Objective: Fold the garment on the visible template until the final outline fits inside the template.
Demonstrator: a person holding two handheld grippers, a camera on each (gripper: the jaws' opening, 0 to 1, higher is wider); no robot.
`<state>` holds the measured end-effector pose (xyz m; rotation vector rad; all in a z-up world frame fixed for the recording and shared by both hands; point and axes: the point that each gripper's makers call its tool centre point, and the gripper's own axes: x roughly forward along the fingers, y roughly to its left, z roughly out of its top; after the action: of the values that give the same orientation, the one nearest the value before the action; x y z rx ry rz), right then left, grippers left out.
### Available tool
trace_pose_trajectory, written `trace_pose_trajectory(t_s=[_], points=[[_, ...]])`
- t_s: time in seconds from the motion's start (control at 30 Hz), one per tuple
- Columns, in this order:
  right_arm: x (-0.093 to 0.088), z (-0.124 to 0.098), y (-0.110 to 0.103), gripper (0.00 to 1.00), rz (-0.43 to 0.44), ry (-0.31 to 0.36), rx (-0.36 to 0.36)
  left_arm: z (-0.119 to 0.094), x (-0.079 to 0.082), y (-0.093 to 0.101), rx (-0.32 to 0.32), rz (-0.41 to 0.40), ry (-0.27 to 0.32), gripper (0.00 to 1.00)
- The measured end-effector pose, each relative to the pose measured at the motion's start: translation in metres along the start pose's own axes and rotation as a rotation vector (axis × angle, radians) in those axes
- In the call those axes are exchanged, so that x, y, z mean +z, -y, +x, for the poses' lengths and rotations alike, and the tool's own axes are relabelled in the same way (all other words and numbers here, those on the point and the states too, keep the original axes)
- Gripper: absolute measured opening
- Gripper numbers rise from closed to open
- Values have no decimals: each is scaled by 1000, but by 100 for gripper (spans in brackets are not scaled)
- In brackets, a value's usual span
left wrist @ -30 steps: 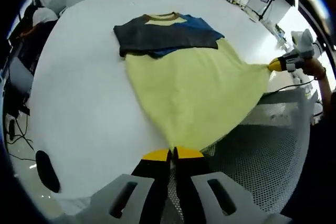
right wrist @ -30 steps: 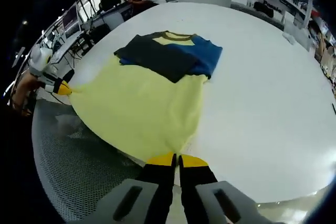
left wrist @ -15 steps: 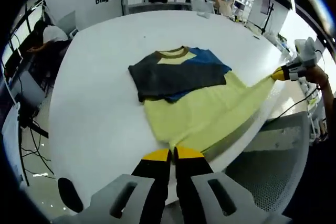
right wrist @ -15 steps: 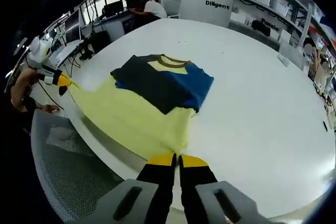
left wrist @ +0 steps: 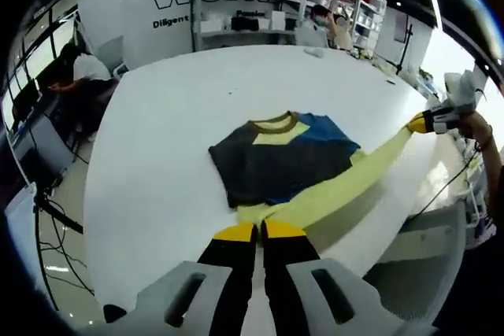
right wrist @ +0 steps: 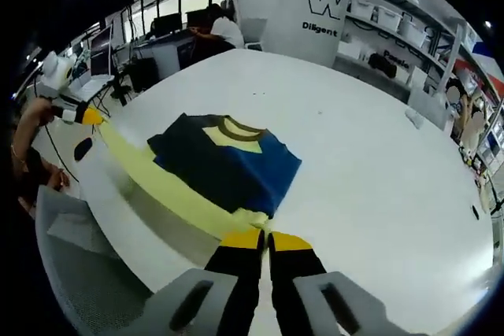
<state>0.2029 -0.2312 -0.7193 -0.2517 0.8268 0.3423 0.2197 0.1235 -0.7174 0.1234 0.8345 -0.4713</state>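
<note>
The left tongs [left wrist: 261, 231] are clenched on one lower corner of the yellow short-sleeved cloth shirt with dark grey and blue sleeves and a brown collar [left wrist: 283, 164], its yellow-tipped jaws pressed together over the hem. The right tongs [right wrist: 264, 239] are likewise clenched on the other lower corner, jaws closed on the fabric. The yellow body of the shirt is drawn taut into a narrow band between the two tongs, raised off the round white worktop [left wrist: 165, 123]. Just ahead of both tongs the upper part of the shirt lies flat on the worktop, the grey and blue sleeves folded across the chest and the collar on the far side. In the left gripper view the right tongs appear at the right edge, held by a person's hand [left wrist: 475, 123]. Well beyond the worktop stand white shelves with boxes [left wrist: 252, 5].
</note>
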Motion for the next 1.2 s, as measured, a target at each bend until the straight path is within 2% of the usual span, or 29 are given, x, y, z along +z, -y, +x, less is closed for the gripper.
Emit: trace_pose_trajectory(t_s=[0.1, 0.3, 0.47, 0.57, 0.87, 1.03, 1.07, 1.17, 1.2], points=[[16, 8, 7, 0, -8, 18, -23, 6, 14, -6, 5, 9, 8, 4], [36, 25, 24, 0, -26, 20, -73, 20, 46, -15, -2, 4, 34, 4], [50, 36, 32, 0, -2, 46, -76, 32, 60, -24, 20, 21, 42, 4], [62, 49, 43, 0, 22, 69, -83, 45, 70, -33, 31, 3, 52, 4], [76, 73, 55, 0, 18, 75, -95, 69, 81, -44, 37, -56, 61, 4], [78, 100, 66, 0, 31, 51, -110, 93, 90, -54, 63, -100, 72, 4], [79, 114, 68, 0, 33, 45, -104, 101, 90, -60, 78, -103, 69, 4], [79, 126, 68, 0, 29, 28, -99, 110, 90, -65, 83, -113, 61, 4], [78, 131, 68, 0, 27, 19, -97, 119, 89, -69, 89, -116, 52, 4]])
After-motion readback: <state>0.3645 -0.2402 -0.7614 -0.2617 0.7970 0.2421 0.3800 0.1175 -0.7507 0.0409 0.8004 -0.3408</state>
